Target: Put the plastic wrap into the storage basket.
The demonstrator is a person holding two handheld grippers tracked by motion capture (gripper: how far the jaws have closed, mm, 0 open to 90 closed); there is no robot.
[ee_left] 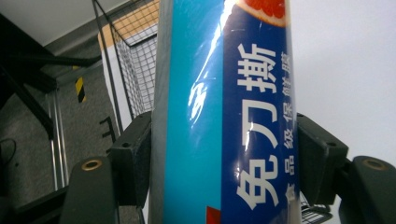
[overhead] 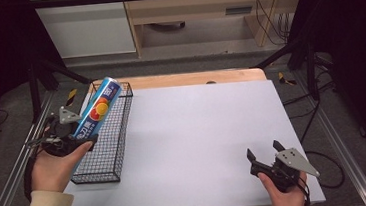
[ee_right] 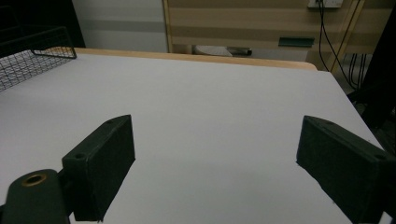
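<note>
From above, the left gripper sits at the table's left edge, its jaws clamped on the lower end of a blue roll box printed with an orange fruit. The box slants up and away over the black wire basket, which lies along the left side of the white table. The right gripper rests near the front right corner, jaws spread, nothing between them.

In the left gripper view, both black pads press the blue roll box from either side, with basket mesh behind.

In the right gripper view, the right gripper has its jaws wide apart over bare tabletop, with the wire basket at far left.
</note>
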